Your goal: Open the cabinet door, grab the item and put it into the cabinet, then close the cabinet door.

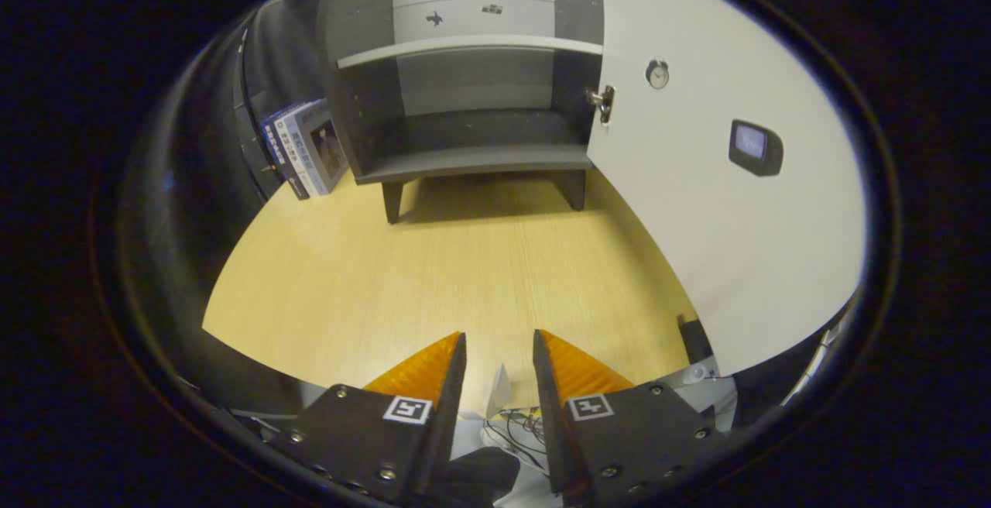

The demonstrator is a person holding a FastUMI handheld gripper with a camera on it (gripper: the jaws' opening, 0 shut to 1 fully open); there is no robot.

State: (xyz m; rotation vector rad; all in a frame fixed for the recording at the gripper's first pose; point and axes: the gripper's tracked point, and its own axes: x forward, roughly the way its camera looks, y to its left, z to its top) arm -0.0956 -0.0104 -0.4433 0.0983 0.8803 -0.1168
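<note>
So the cabinet (464, 105) sits at the far edge of the table (464, 276), and its door (720, 206) is already swung wide open to the right. The gripper (499, 349) hangs back over the near edge, fingers spread apart with nothing between them. The item, I'd guess that boxed thing (306, 148), stands upright leaning beside the cabinet's left side, near the far left corner. So it's ahead and well off to the left of the fingers, long axis roughly vertical. Next move probably needs a leftward swing, not straight in.
</note>
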